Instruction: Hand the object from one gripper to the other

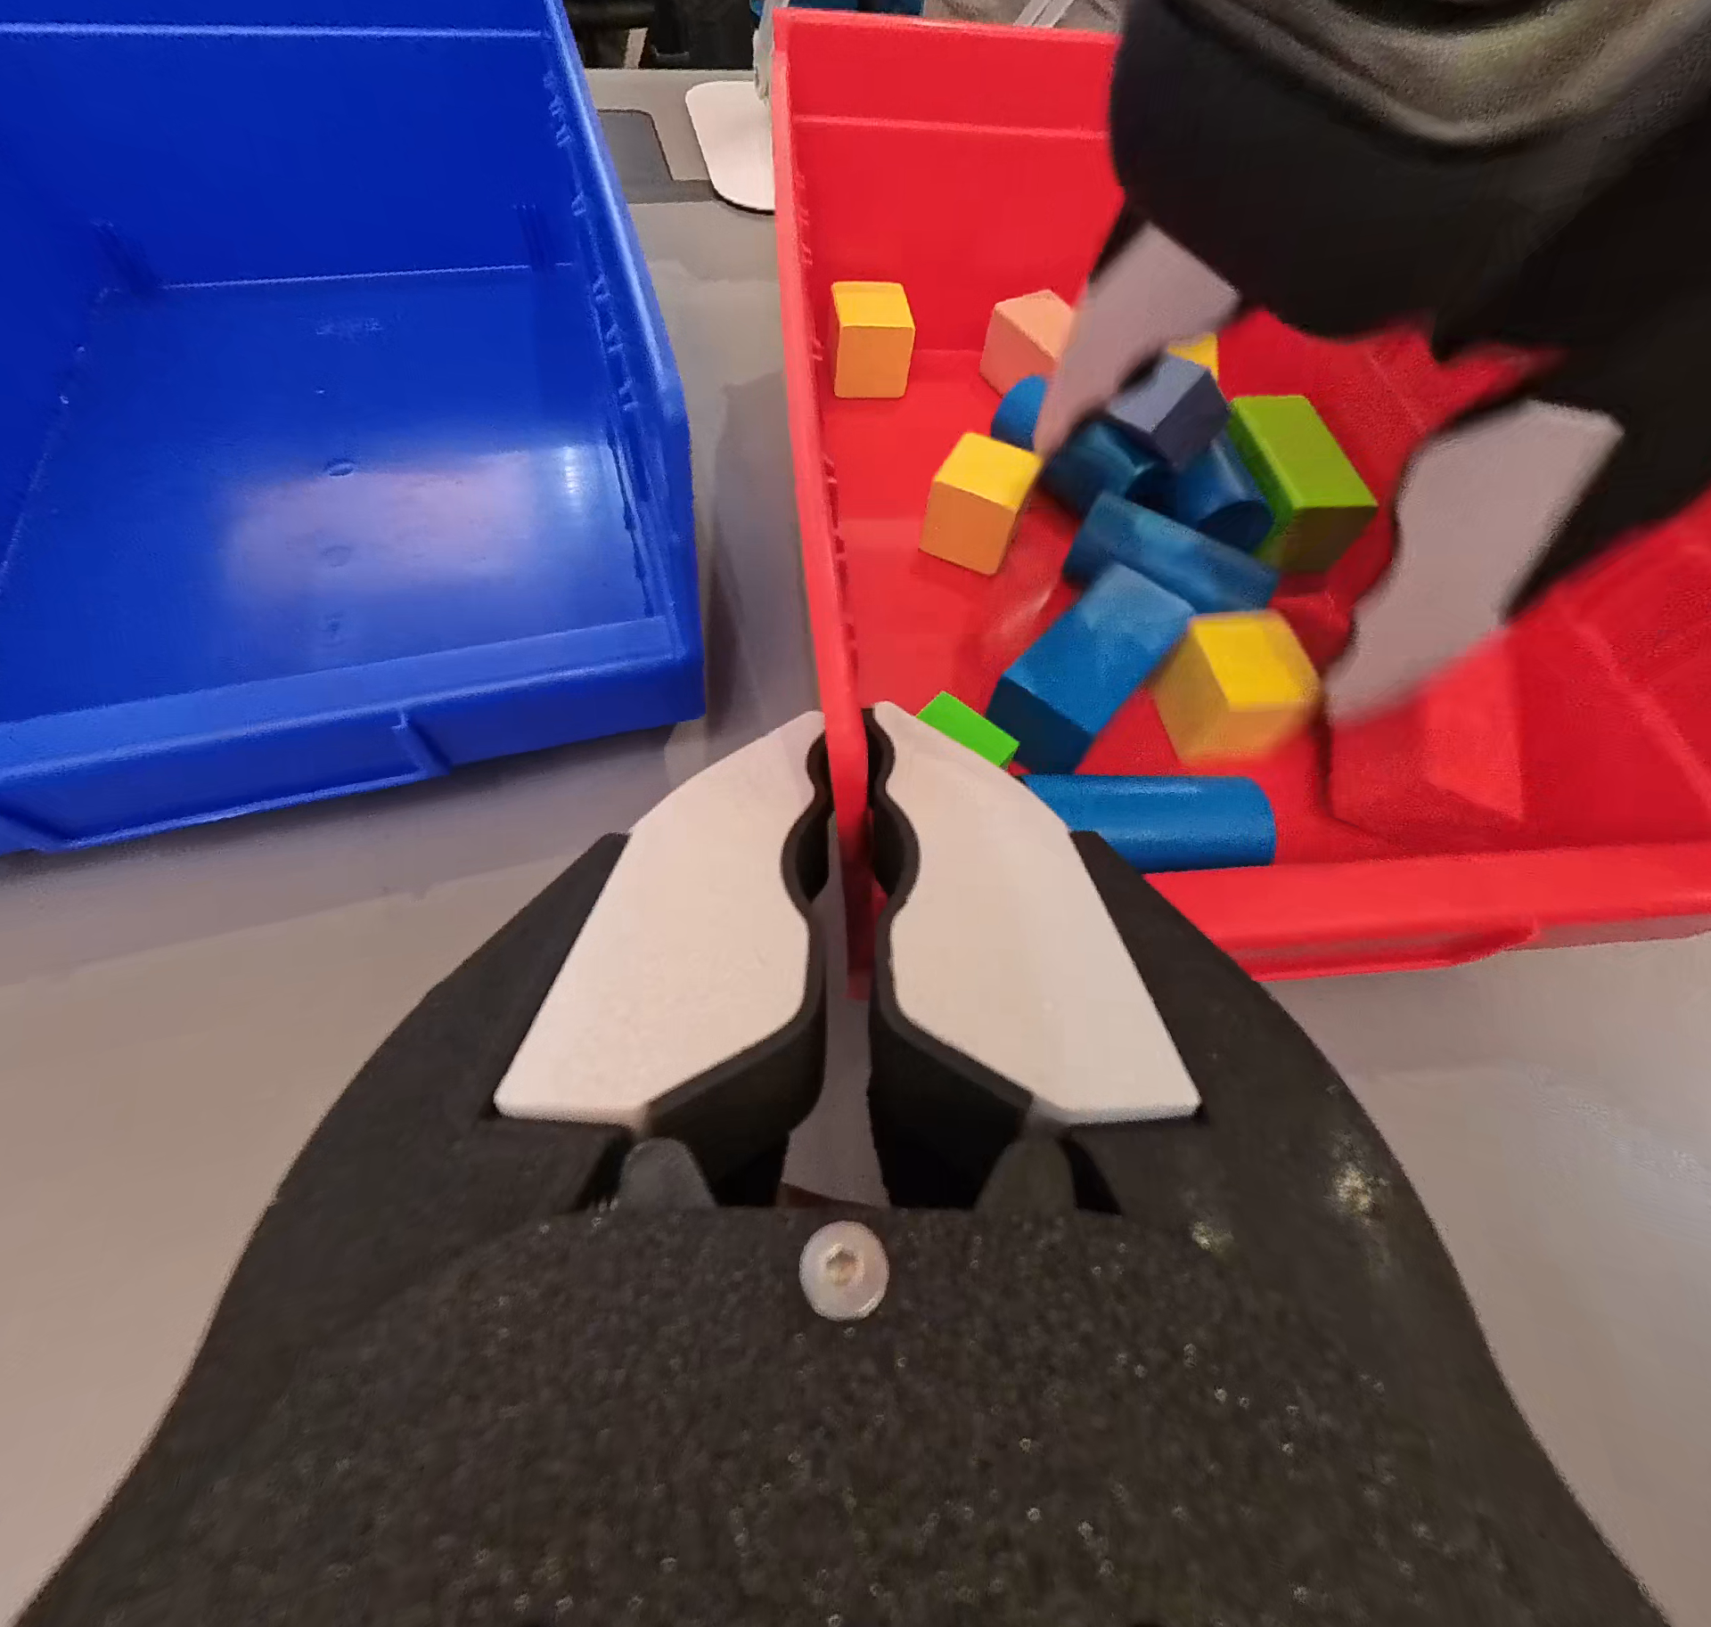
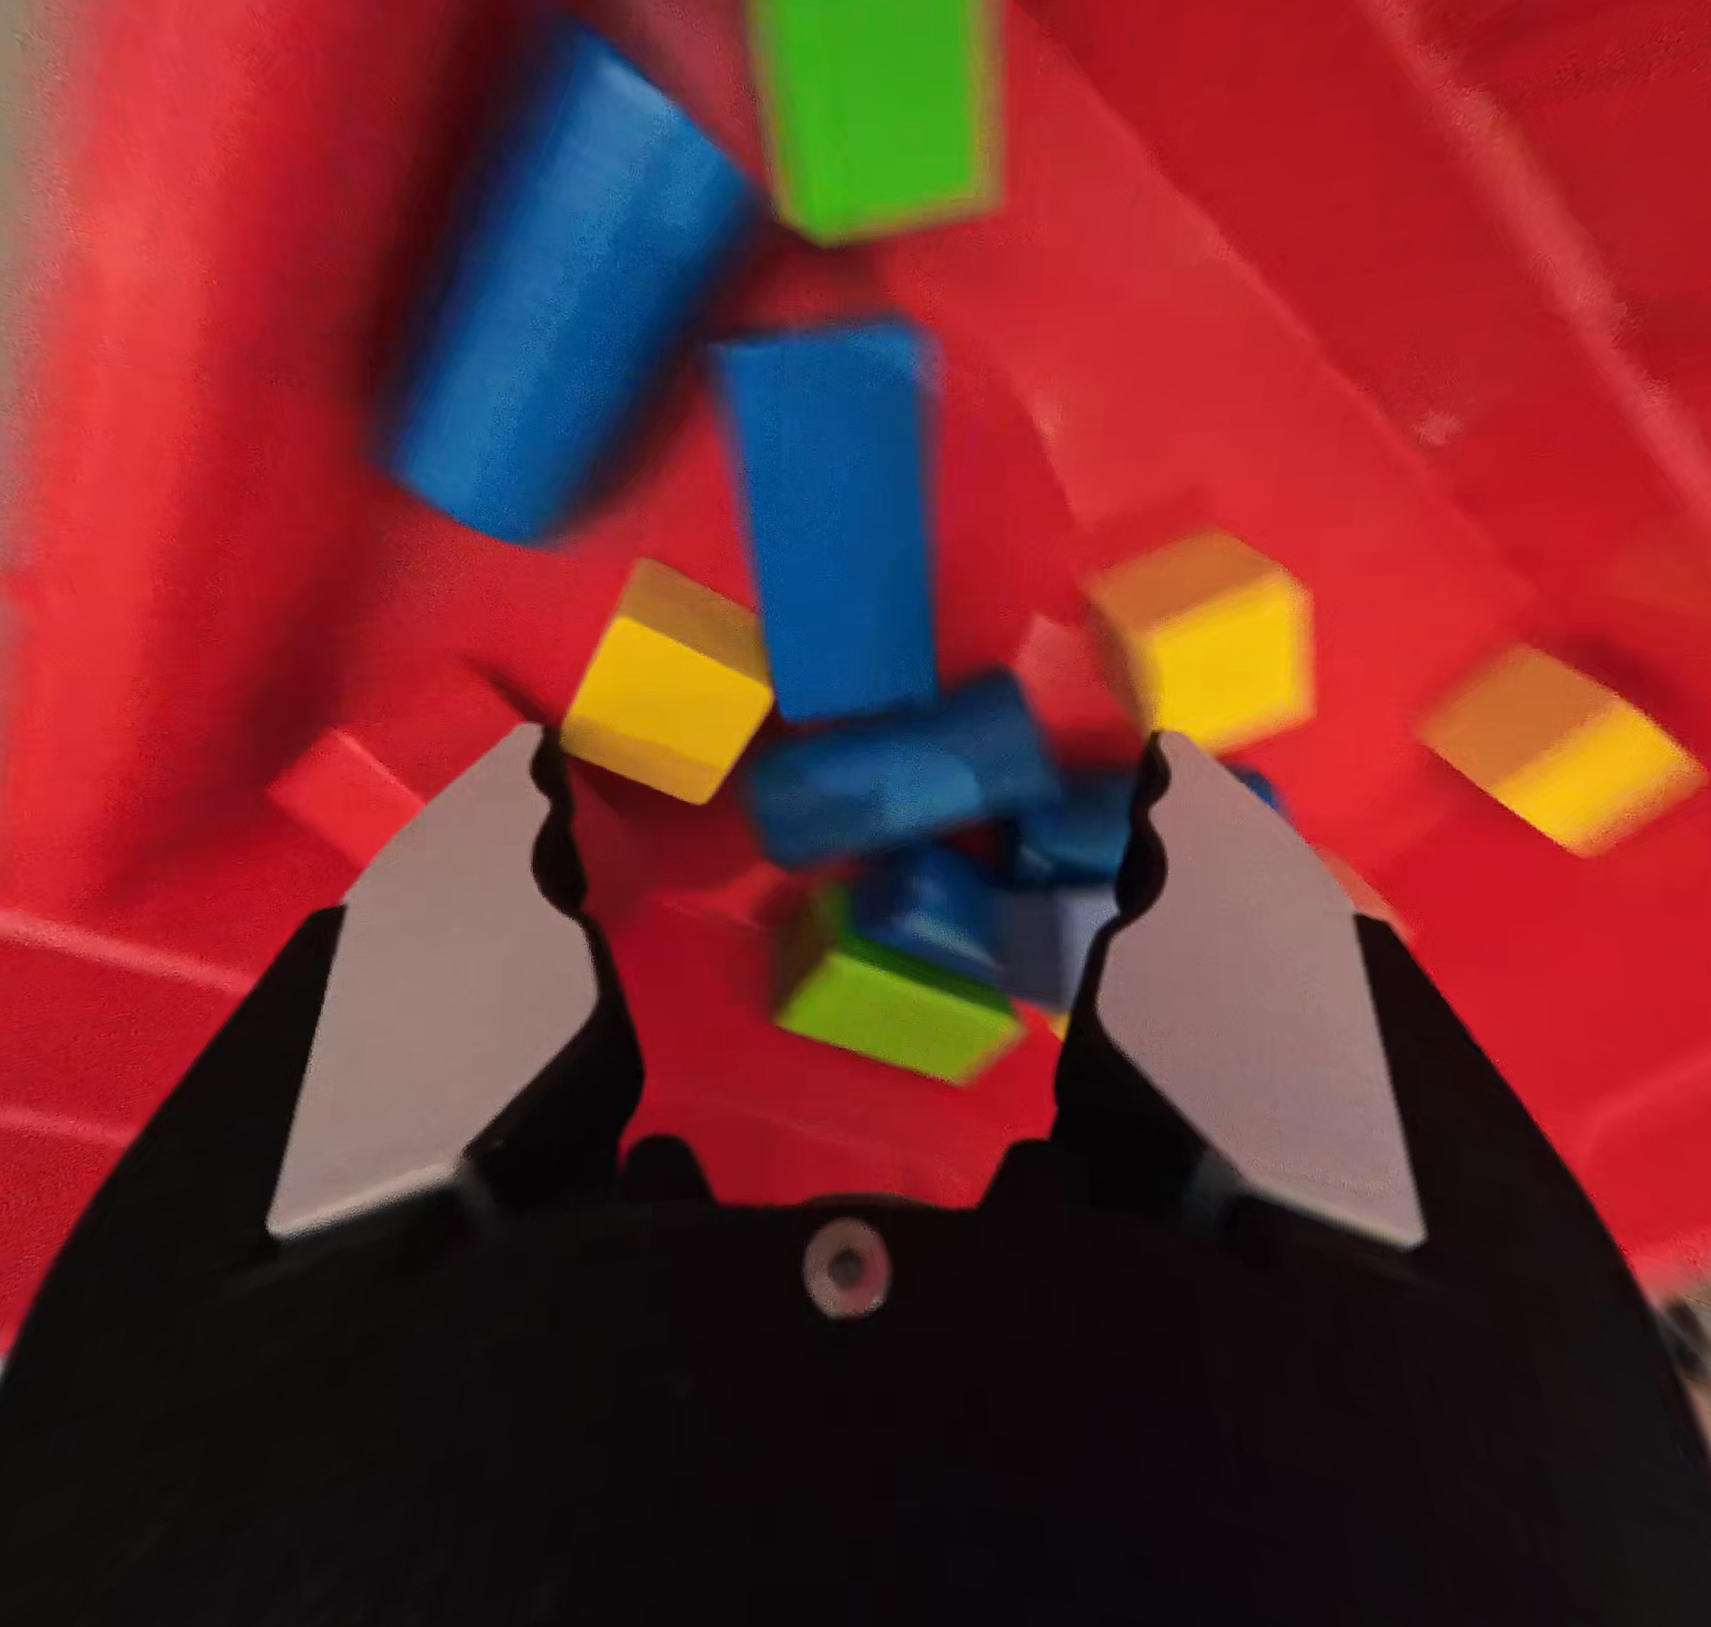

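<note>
Spanning the whole scene, a grey table carries two plastic bins set side by side near its far edge: a blue bin on the left and a red bin on the right, close together but not touching. Wooden blocks lie loose on the red bin's floor, most of them piled near its middle. Among them are a long blue cylinder resting along the front wall, a blue bar tilted beside it, a green block toward the right side, and yellow cubes, one just left of the pile. The right gripper reaches down over the pile with its two fingers spread wide and nothing between them; its own camera, blurred, shows the right gripper straddling a heap of blue pieces and a green block. The left gripper hovers at the red bin's front left corner, its fingers nearly together with only a narrow slit between them, holding nothing.
</note>
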### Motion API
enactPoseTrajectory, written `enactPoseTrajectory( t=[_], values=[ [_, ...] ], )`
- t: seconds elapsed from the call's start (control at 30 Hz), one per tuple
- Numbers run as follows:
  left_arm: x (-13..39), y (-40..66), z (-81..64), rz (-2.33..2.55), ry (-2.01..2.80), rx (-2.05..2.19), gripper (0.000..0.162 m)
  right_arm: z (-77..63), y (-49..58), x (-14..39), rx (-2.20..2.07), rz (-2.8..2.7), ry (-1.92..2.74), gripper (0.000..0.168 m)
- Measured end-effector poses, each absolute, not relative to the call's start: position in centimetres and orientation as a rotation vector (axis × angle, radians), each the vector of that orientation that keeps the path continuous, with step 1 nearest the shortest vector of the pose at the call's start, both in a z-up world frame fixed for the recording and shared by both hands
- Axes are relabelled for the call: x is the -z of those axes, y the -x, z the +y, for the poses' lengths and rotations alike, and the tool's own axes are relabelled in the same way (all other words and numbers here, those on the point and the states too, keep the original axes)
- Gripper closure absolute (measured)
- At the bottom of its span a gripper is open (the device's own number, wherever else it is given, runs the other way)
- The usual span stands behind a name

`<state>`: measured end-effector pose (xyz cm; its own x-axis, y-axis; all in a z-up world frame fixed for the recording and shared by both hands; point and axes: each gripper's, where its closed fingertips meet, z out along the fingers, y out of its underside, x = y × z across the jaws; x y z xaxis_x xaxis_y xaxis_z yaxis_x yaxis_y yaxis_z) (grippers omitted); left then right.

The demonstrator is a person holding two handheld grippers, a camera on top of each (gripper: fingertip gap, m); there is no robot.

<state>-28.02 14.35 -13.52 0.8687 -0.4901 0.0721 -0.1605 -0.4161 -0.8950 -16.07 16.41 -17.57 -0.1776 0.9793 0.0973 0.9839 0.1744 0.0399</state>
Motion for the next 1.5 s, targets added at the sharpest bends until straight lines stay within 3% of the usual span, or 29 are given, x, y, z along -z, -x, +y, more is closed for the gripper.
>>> enactPoseTrajectory(
  t=[0.1, 0.13, 0.23, 0.33, 0.4, 0.43, 0.47, 0.53, 0.57, 0.63, 0.7, 0.83, 0.97, 1.17, 1.3, 1.33, 1.37, 1.4, 1.43, 1.5],
  values=[
    [13.5, 27.9, 14.3, 0.491, 1.991, 0.383, 0.159, 25.0, 13.9, 14.5, 0.485, -2.078, 1.951, 0.075],
    [13.5, 28.0, 14.4, 0.489, 1.992, 0.385, 0.159, 26.1, 14.1, 13.2, 0.422, -1.989, 1.966, 0.095],
    [13.5, 28.0, 14.4, 0.487, 1.991, 0.388, 0.159, 26.2, 14.3, 11.5, 0.229, -1.905, 2.011, 0.092],
    [13.5, 28.0, 14.4, 0.479, 1.994, 0.382, 0.159, 26.9, 10.5, 13.7, 0.506, -1.993, 2.081, 0.082],
    [13.5, 28.0, 14.4, 0.474, 1.996, 0.375, 0.159, 26.5, 8.2, 16.3, 0.586, -2.060, 2.157, 0.085],
    [13.5, 27.9, 14.4, 0.471, 1.997, 0.372, 0.159, 25.7, 7.7, 17.7, 0.537, -2.050, 2.245, 0.105],
    [13.5, 27.9, 14.4, 0.467, 1.999, 0.368, 0.159, 25.3, 7.6, 18.4, 0.529, -2.000, 2.309, 0.105],
    [13.5, 27.9, 14.4, 0.462, 2.004, 0.363, 0.160, 23.3, 9.3, 18.3, 0.329, -2.066, 2.349, 0.086],
    [13.5, 27.9, 14.4, 0.461, 2.001, 0.361, 0.160, 21.7, 11.7, 17.9, 0.089, -2.069, 2.343, 0.098],
    [13.5, 27.9, 14.4, 0.461, 2.001, 0.364, 0.160, 18.2, 16.7, 15.7, -0.392, -2.064, 2.243, 0.106],
    [13.5, 27.9, 14.4, 0.461, 1.999, 0.371, 0.160, 17.8, 19.6, 12.7, -0.539, -1.987, 2.100, 0.105],
    [13.5, 27.9, 14.4, 0.462, 1.998, 0.373, 0.160, 22.0, 19.8, 9.3, -0.362, -1.781, 2.029, 0.108],
    [13.5, 27.8, 14.5, 0.464, 1.999, 0.370, 0.159, 27.6, 16.9, 12.7, 0.104, -1.738, 2.032, 0.107],
    [13.5, 27.8, 14.5, 0.461, 2.000, 0.373, 0.160, 29.8, 18.9, 16.6, -0.247, -1.373, 2.318, 0.104],
    [13.5, 27.8, 14.5, 0.459, 2.001, 0.377, 0.159, 28.4, 16.9, 16.5, -0.217, -1.444, 2.399, 0.101],
    [13.5, 27.8, 14.4, 0.460, 1.998, 0.374, 0.159, 25.6, 15.2, 16.5, -0.237, -1.584, 2.567, 0.117],
    [13.5, 27.7, 14.4, 0.466, 1.998, 0.371, 0.160, 22.9, 13.8, 16.2, -0.286, -1.687, 2.723, 0.100],
    [13.5, 27.7, 14.4, 0.471, 2.000, 0.378, 0.160, 21.1, 13.4, 15.2, -0.356, -1.767, 2.772, 0.096],
    [13.5, 27.6, 14.4, 0.470, 2.002, 0.387, 0.160, 20.6, 13.1, 14.1, -0.356, -1.801, 2.756, 0.107],
    [13.5, 27.6, 14.4, 0.466, 2.005, 0.398, 0.160, 22.0, 11.8, 12.4, -0.161, -1.782, 2.685, 0.103]
  ],
)
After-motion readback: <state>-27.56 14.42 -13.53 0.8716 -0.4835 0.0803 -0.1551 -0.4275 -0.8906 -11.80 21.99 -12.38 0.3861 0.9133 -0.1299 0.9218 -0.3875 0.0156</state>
